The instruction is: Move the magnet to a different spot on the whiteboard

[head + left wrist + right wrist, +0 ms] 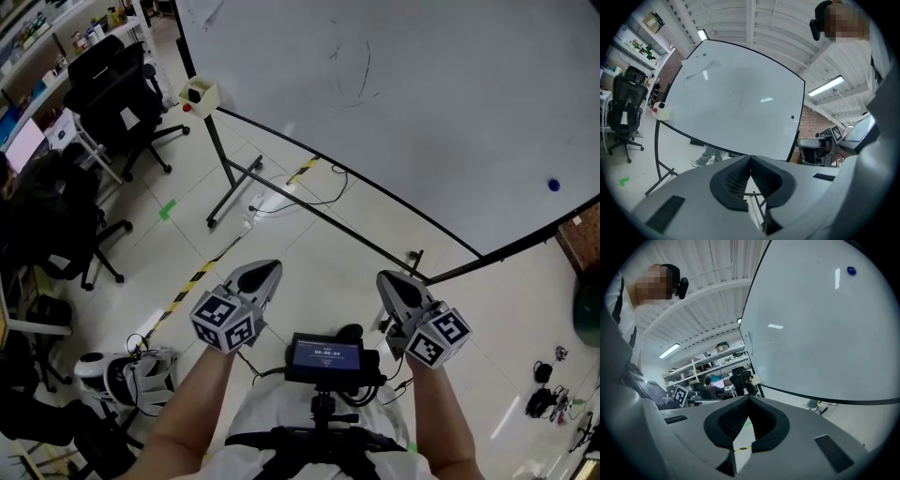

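Note:
A small blue magnet [553, 186] sticks to the big whiteboard [422, 103] near its lower right corner. It shows as a dark dot [792, 117] in the left gripper view and as a blue dot [851, 271] high up in the right gripper view. My left gripper [265, 271] and right gripper [387, 279] are held side by side over the floor, short of the board and well away from the magnet. Both point toward the board. The left gripper [750, 158] has its jaws together with nothing between them, and so does the right gripper [750, 398].
The board's black stand [230, 178] with legs and a cable spreads over the floor ahead. A cream box [199, 95] hangs at the board's left edge. Black office chairs [117, 84] and desks stand at the left. Someone's feet [705, 159] show behind the board. A white device [122, 375] lies lower left.

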Demonstrator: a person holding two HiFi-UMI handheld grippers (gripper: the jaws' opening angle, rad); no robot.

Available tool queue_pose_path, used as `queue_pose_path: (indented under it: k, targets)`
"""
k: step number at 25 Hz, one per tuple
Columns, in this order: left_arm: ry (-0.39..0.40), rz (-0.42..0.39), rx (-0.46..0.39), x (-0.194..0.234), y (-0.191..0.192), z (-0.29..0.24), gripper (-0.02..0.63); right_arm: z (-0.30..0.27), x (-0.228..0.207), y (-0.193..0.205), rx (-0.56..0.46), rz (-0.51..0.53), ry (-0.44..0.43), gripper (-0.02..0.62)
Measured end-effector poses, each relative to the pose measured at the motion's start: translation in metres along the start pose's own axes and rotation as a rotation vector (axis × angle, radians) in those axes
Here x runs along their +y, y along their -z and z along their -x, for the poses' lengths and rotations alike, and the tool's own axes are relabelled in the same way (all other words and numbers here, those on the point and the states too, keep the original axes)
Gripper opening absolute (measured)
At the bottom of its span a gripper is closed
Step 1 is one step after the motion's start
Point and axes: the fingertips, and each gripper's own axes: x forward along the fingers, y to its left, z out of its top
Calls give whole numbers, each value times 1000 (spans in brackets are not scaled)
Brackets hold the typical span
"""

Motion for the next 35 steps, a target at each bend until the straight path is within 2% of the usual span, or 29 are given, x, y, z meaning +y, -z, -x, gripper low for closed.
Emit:
queue_pose_path:
  k: [5,12,18,28,32,35]
  targets:
    - [28,-44,24,-8,-16,-40,31,3,-31,-13,-29,-8,7,26]
    - [137,-133,43,-46,-59,-141,31,28,-110,-50,-102,-11,86,26]
    - [261,-390,88,-114,-82,-224,31,62,-166,-77,-141,22,144,26]
    - [421,-540,94,-216,-111,-325,31,142,-250,-109,-271,-3,254,26]
    - [488,-600,53,-262,-126,-353,31,178,-266,-125,-317,62,305,26]
    - [536,-575,37,-293,-135,-371,31,200,-277,-141,-309,187,369,26]
